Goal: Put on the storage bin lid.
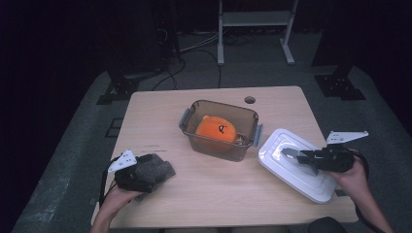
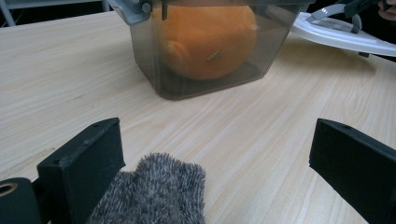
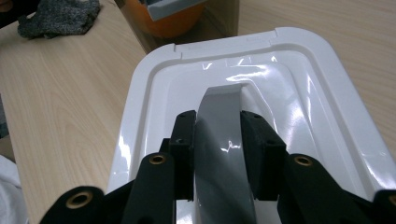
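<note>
Wooden table (image 1: 218, 189), right hand-held gripper (image 3: 218, 140) clamped on white lid's (image 3: 154, 93) grey handle (image 3: 219, 154), lid seemingly tilted.

A white rectangular plastic lid (image 1: 291, 167) with rounded corners and a raised stepped rim lies at the right of the desk (image 1: 218, 194), just beside the smoky clear container, set askew to the desk's edges. A grey arched handle (image 3: 222, 135) runs along its glossy middle. A dark grey fuzzy cloth (image 1: 154, 169) lies crumpled at the left front of the desk, well apart from the lid.
</note>
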A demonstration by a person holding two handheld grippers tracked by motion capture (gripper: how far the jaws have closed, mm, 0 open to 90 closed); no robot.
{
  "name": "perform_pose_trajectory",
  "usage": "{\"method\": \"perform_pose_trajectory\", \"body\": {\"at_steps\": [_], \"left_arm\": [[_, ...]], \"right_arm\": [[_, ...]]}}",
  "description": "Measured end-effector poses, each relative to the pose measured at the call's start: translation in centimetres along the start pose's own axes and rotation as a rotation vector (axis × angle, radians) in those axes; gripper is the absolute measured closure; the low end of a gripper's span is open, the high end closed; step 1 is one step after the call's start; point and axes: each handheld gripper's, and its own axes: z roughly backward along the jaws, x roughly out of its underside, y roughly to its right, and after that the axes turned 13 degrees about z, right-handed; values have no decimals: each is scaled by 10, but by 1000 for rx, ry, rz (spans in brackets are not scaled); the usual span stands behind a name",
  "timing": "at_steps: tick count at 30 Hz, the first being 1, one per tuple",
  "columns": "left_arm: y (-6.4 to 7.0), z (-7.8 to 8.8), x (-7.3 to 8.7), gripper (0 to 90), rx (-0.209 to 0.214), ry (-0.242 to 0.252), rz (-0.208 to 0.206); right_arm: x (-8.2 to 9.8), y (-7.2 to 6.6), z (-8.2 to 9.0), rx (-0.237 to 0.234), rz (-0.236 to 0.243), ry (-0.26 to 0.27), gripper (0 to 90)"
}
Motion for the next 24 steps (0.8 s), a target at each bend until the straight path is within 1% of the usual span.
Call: {"method": "perform_pose_trajectory", "body": {"at_steps": [10, 13, 17, 19, 21, 24], "left_arm": [[0, 0, 0, 24, -1, 0, -1], [1, -1, 0, 23, -2, -4, -2], [1, -1, 0, 24, -2, -3, -3], [1, 0, 0, 24, 0, -4, -2], [0, 0, 0, 24, 0, -4, -2], [0, 0, 0, 24, -1, -3, 0]], "right_arm": [[-9, -5, 16, 13, 26, -1, 663], [-13, -7, 23, 11, 30, 18, 663], [-17, -8, 29, 15, 39, 26, 663], [-21, -9, 34, 17, 47, 32, 663], [-24, -10, 38, 9, 42, 48, 663], [-32, -12, 47, 18, 51, 59, 663]]}}
